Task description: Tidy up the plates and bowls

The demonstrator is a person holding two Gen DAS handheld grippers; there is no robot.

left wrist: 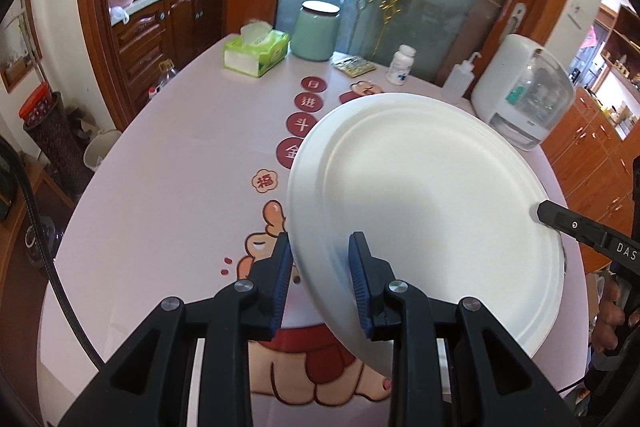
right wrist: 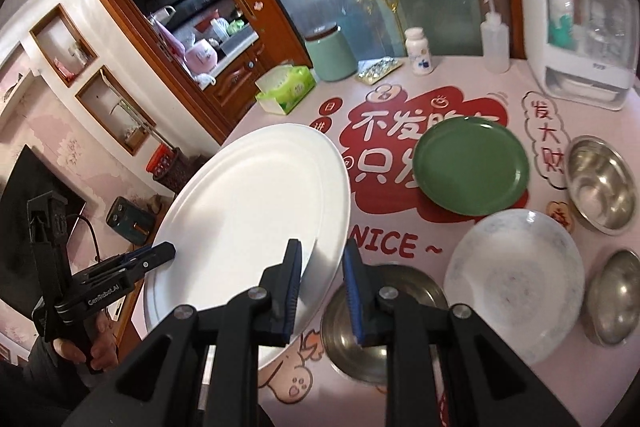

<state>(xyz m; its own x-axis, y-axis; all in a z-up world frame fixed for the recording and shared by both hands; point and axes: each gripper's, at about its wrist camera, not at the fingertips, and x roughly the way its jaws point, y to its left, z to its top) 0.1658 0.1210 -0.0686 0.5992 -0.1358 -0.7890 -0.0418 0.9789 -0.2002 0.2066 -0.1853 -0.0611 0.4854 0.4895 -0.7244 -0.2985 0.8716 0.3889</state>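
A large white plate (left wrist: 432, 195) hangs tilted above the pink table (left wrist: 168, 195), held at two opposite edges. My left gripper (left wrist: 320, 247) is shut on its near rim, and my right gripper (right wrist: 323, 251) is shut on the other rim of the same white plate (right wrist: 248, 219). Each view shows the other gripper at the plate's far side: the right gripper (left wrist: 552, 217) and the left gripper (right wrist: 160, 253). On the table lie a green plate (right wrist: 472, 167), a patterned white dish (right wrist: 516, 287) and three steel bowls (right wrist: 600, 183), (right wrist: 616, 303), (right wrist: 384, 323).
At the table's back edge stand a tissue box (left wrist: 256, 53), a mint-green jar (left wrist: 316, 31), a pill bottle (left wrist: 402, 65), a squeeze bottle (left wrist: 458, 81) and a white appliance (left wrist: 524, 95). A person's hand (right wrist: 92, 347) holds the left gripper's handle.
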